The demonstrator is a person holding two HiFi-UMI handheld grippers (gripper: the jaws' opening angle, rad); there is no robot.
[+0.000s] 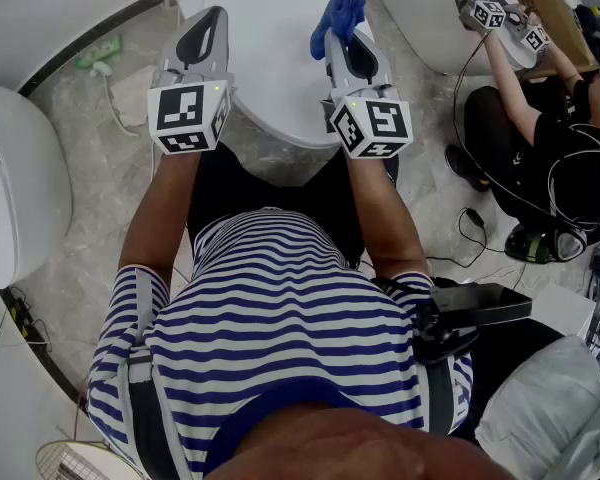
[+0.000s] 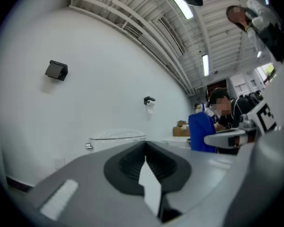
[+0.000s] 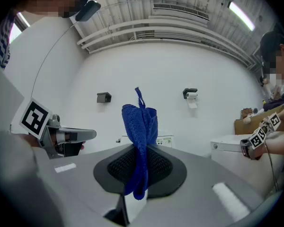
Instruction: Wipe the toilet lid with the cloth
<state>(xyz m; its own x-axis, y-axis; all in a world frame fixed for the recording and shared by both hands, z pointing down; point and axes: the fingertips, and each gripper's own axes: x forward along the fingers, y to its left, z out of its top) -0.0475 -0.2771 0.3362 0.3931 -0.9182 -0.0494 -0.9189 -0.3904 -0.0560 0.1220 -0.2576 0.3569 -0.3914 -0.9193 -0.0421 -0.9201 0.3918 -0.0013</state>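
Floor: pale grey marbled tile. Standing on it are a white centre toilet, a second toilet at the left edge and a third toilet at upper right. A small green item and a pale flat sheet lie near the far wall, just apart. At the right, a black cable trails beside a seated person. Thin wires lie at lower left.
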